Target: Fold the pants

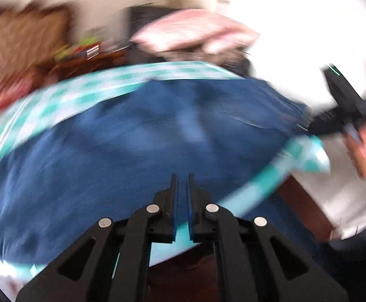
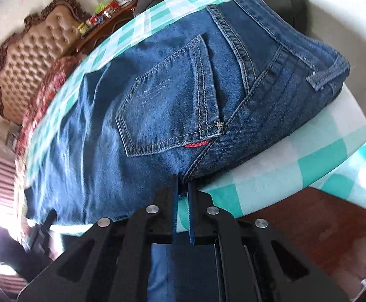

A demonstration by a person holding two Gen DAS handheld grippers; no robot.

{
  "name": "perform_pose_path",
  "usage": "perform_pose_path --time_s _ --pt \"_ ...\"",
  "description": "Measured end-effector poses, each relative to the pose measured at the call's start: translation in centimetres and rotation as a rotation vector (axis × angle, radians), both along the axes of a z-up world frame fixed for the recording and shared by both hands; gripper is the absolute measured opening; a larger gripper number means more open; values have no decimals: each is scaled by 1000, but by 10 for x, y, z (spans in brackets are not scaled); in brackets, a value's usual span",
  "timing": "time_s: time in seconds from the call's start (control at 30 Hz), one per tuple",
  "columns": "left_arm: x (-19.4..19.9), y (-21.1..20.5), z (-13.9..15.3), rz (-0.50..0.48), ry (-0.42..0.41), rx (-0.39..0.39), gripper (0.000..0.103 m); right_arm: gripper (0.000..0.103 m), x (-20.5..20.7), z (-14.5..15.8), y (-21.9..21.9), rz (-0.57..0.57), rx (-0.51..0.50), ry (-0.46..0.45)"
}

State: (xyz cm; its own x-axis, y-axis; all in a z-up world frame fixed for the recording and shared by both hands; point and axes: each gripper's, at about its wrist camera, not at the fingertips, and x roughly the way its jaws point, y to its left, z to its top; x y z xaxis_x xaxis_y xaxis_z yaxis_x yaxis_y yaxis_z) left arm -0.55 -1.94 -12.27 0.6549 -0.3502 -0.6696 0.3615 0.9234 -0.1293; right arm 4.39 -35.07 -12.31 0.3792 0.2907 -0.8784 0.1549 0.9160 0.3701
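Note:
Blue jeans (image 2: 157, 105) lie on a table with a teal and white checked cloth (image 2: 316, 156), back pocket and waistband up. My right gripper (image 2: 183, 180) is shut on the jeans' near edge by the seat seam. In the blurred left wrist view the jeans (image 1: 145, 138) spread across the cloth (image 1: 77, 95). My left gripper (image 1: 182, 176) hovers over their near edge with its jaws almost closed and nothing seen between them. The right gripper (image 1: 306, 127) shows at the jeans' far right edge, held by a hand.
A tufted brown headboard (image 2: 29, 70) and a dark wooden shelf with small colourful items (image 2: 102, 17) stand beyond the table. A pink pillow (image 1: 195, 30) lies on a heap behind it. Reddish-brown floor (image 2: 296, 216) shows below the table's edge.

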Motion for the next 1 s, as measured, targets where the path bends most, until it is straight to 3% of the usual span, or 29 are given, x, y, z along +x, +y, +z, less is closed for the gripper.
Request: perform_pose_path --time_s 0.1,0.13,0.2,0.23,0.27,0.3,0.37,0.4,0.43,0.53,0.63,0.7,0.77,0.8,0.83,0.93,1.0 --pt "-7 61 -19 164 93 -7 8 8 -6 13 -3 28 -60 0" --pt "-13 78 -21 210 109 -16 8 18 -8 20 -6 33 -93 -14" --pt "-26 119 -20 311 117 -22 12 28 -10 41 -9 51 -157 -85" --pt "-29 137 -17 373 105 7 15 49 -7 50 -9 66 -183 -135" --pt "-27 153 -13 423 80 24 15 78 -3 55 -8 78 -208 -170" --pt "-21 161 -6 436 54 26 15 83 5 60 -3 90 -258 -215" --pt "-6 162 10 407 -12 42 23 83 31 63 18 158 -393 -303" --pt "14 156 18 345 -44 49 42 83 40 60 23 178 -427 -320" --pt "29 152 18 302 -37 38 51 83 52 58 30 196 -463 -344" --pt "82 129 17 214 -42 77 47 81 89 46 45 235 -559 -406" --pt "124 117 4 89 51 13 50 81 118 27 48 261 -669 -405" --pt "141 124 -11 129 93 64 48 80 132 12 32 213 -741 -337" --pt "148 156 -22 217 141 64 44 81 139 3 5 141 -713 -269" --pt "146 169 -21 226 136 45 30 81 138 0 -7 124 -663 -256" --pt "144 183 -21 248 144 50 25 82 136 -2 -16 110 -617 -248" --pt "140 213 -20 391 134 173 29 84 135 -2 -31 63 -594 -234" --pt "137 222 -15 455 118 164 38 84 137 2 -37 9 -633 -197"
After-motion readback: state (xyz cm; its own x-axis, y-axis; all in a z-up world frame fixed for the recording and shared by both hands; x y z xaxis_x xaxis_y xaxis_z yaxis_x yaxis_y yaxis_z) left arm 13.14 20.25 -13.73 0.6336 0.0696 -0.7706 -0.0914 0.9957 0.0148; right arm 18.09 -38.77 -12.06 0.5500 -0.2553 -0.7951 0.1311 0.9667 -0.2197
